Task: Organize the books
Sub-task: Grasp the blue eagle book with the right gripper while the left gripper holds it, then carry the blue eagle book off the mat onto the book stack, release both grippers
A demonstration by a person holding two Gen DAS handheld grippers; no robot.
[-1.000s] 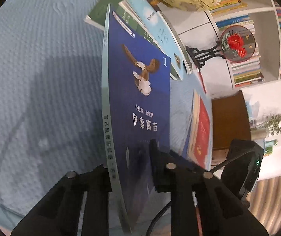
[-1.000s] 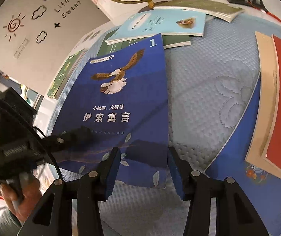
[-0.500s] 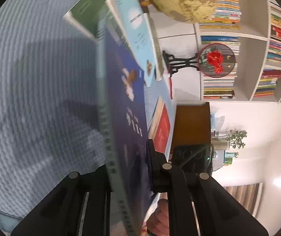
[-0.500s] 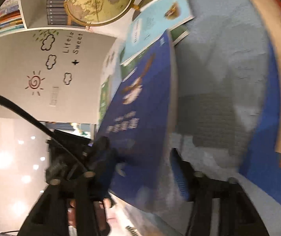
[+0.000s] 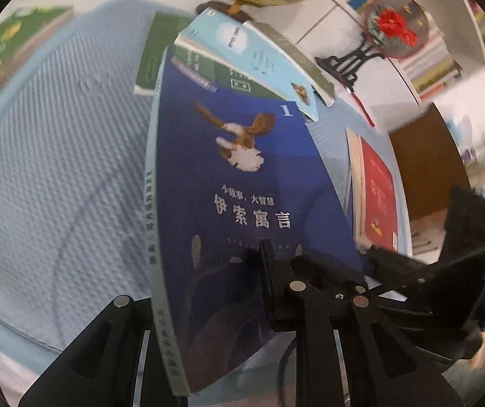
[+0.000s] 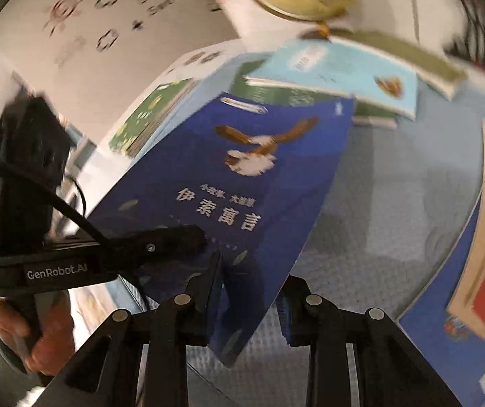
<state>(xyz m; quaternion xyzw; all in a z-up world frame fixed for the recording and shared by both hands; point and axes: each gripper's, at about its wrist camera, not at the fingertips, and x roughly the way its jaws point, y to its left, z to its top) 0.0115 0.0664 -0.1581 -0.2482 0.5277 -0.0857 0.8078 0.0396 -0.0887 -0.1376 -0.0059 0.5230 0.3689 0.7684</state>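
Left wrist view: your left gripper (image 5: pixel 208 291) straddles the blue book (image 5: pixel 242 183) near its spine edge, jaws easing apart. Your right gripper (image 6: pixel 249 291) has the same book's lower corner between its closing jaws; whether the pads press yet is unclear. Book hangs tilted above the quilted blue surface (image 5: pixel 56 169). Judged thin, light and floppy: hold near the spine, not the free corner.

dark blue book (image 5: pixel 242 183) with brown-and-white eagle, red book (image 5: pixel 378 196), pale blue textured mat (image 5: pixel 56 169)
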